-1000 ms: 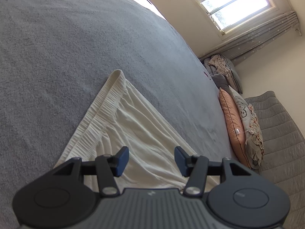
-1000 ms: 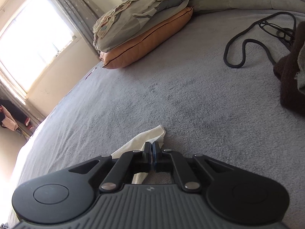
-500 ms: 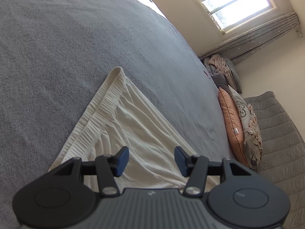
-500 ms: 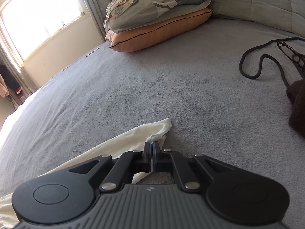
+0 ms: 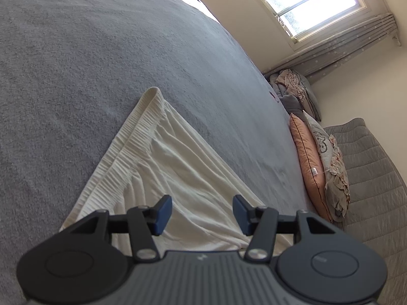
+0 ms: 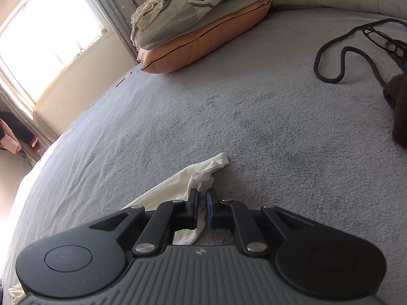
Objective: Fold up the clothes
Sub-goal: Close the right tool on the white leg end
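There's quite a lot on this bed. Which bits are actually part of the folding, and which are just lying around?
Part of the folding:
- cream garment, spread on the grey bed cover
- right gripper, with a corner of the garment between its nearly closed fingers
- left gripper, open above the cloth

Just lying about:
- orange pillow
- patterned pillow on top of it
- black cord
- dark brown cloth

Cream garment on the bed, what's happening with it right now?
A person with a handheld gripper in each hand is folding a cream garment spread on the grey bed cover. The right gripper has a bunched end of the cloth between its fingers, with the jaws slightly parted, so the grip looks loose. The left gripper is open above the middle of the fabric, near the ribbed waistband, holding nothing. No fold is visible yet.
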`<state>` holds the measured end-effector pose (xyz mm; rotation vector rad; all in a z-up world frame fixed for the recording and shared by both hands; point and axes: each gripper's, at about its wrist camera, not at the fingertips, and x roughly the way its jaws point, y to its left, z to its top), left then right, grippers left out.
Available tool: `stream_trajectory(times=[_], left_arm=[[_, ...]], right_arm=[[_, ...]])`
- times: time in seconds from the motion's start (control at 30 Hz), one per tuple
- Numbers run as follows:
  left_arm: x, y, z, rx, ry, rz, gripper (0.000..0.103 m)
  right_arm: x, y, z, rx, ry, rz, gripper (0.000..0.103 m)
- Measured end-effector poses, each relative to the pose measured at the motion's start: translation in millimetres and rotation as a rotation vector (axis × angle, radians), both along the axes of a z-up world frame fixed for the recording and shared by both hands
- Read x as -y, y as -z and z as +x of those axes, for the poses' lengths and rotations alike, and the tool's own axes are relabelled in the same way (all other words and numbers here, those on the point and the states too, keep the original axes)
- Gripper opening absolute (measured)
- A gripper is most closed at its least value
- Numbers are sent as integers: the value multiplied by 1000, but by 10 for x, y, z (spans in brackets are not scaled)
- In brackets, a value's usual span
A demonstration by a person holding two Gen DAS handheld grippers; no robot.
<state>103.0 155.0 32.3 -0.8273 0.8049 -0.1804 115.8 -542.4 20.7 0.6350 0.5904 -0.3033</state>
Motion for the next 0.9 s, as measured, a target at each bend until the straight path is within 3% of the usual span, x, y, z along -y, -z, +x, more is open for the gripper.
stream_trajectory(times=[0.2, 0.43, 0.53, 0.6, 0.67, 0.77, 0.9], left_arm=[[-18, -9, -6, 2, -2, -8, 54], [-9, -15, -7, 4, 3, -17, 54], [-16, -15, -9, 3, 2, -22, 54], [-10, -18, -10, 3, 7, -25, 54], [-2, -24, -9, 7, 11, -27, 54], [2, -26, -7, 7, 10, -27, 56], [10, -15, -1, 4, 12, -26, 56]], right_arm=[[31, -292, -237, 45, 29, -45, 4], [-3, -680, -529, 57, -24, -66, 4], [-94, -596, -681, -28, -61, -98, 4], [-120, -345, -716, -125, -85, -99, 4], [-79, -116, -779, -152, -84, -49, 4], [-10, -156, -819, -114, -129, -5, 5], [145, -384, -870, -12, -101, 52, 11]])
